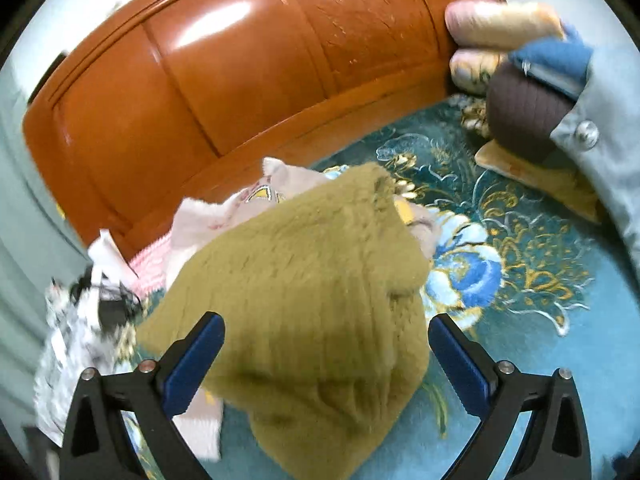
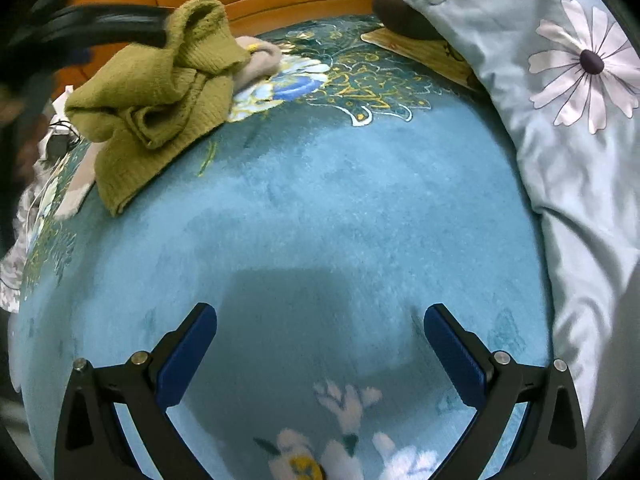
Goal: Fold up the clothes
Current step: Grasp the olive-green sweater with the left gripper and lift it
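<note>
An olive-green knit sweater (image 1: 304,300) lies crumpled on the blue flowered bedspread (image 1: 520,320), on top of a pale pink garment (image 1: 224,216). My left gripper (image 1: 326,344) is open, its blue pads (image 1: 196,360) on either side of the sweater just above it. In the right wrist view the same sweater (image 2: 160,96) lies at the far left, with the pink garment (image 2: 260,64) behind it. My right gripper (image 2: 320,344) is open and empty over bare bedspread (image 2: 320,200), well away from the sweater.
An orange wooden headboard (image 1: 240,80) stands behind the clothes. A brown pillow (image 2: 400,4) and a light blue flowered quilt (image 2: 560,140) lie along the right. A black-and-white patterned cloth (image 1: 68,340) hangs at the left bed edge.
</note>
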{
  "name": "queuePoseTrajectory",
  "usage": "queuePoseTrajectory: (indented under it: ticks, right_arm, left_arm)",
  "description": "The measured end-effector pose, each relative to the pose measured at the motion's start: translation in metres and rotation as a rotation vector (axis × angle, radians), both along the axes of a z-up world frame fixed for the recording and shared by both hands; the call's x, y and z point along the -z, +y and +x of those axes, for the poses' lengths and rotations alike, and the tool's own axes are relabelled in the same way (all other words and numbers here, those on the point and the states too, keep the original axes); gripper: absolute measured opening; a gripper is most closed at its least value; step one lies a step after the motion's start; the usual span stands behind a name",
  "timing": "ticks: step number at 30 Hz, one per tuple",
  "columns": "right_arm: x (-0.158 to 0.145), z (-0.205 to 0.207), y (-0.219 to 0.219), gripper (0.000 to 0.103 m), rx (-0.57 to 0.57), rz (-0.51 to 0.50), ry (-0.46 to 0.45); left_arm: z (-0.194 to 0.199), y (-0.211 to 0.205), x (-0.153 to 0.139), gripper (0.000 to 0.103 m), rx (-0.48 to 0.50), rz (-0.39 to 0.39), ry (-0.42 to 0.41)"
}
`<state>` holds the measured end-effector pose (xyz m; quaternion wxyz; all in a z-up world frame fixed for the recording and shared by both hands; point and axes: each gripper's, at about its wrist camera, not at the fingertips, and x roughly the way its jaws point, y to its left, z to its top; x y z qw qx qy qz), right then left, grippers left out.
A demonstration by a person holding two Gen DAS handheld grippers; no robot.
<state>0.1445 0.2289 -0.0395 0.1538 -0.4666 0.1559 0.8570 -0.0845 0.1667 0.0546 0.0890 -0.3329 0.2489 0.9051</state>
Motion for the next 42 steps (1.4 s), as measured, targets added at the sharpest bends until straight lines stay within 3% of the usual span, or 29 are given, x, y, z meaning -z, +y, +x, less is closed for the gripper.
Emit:
queuePoseTrajectory:
  ticks: [3,4,6,7,8,13,17,23,31,35,39,42]
  right_arm:
    - [-0.004,0.007,-0.005,0.103,-0.026,0.015,0.016]
    - [-0.005,0.011,-0.008,0.103,-0.034,0.020,0.020]
    - [-0.006,0.017,-0.011,0.103,-0.042,0.015,0.027]
    - [-0.006,0.021,-0.013,0.103,-0.047,0.009,0.032]
    - [-0.005,0.023,-0.013,0.103,-0.047,0.005,0.034]
    - [-0.008,0.026,-0.009,0.103,-0.035,-0.024,0.059]
    - [-0.013,0.031,0.002,0.103,0.014,-0.044,0.088]
    - [-0.018,0.043,0.026,0.103,0.115,-0.090,0.117]
    - [-0.039,0.061,0.033,0.103,0.154,-0.084,0.182]
    - [-0.050,0.071,0.042,0.103,0.202,-0.067,0.219]
    - [-0.055,0.080,0.048,0.103,0.230,-0.073,0.248]
    - [-0.054,0.080,0.047,0.103,0.213,-0.075,0.235]
  left_arm:
    - [-0.018,0.011,0.004,0.100,-0.077,-0.028,-0.019]
    - [-0.023,0.010,0.004,0.089,-0.091,-0.016,-0.036]
    - [-0.032,0.006,0.003,0.063,-0.107,-0.002,-0.069]
    - [-0.036,0.004,0.002,0.031,-0.116,-0.007,-0.082]
    - [-0.039,0.001,0.000,0.013,-0.127,0.001,-0.097]
    - [-0.024,-0.042,-0.037,0.011,-0.154,0.223,-0.106]
    - [0.022,-0.071,-0.065,0.011,-0.055,0.307,-0.114]
    - [0.087,-0.116,-0.113,0.011,0.044,0.531,-0.127]
    - [0.175,-0.125,-0.208,0.011,0.342,0.768,-0.020]
    - [0.202,-0.133,-0.243,0.011,0.446,0.891,0.000]
    - [0.203,-0.153,-0.248,0.011,0.397,0.978,-0.003]
    - [0.179,-0.165,-0.214,0.012,0.230,0.917,-0.051]
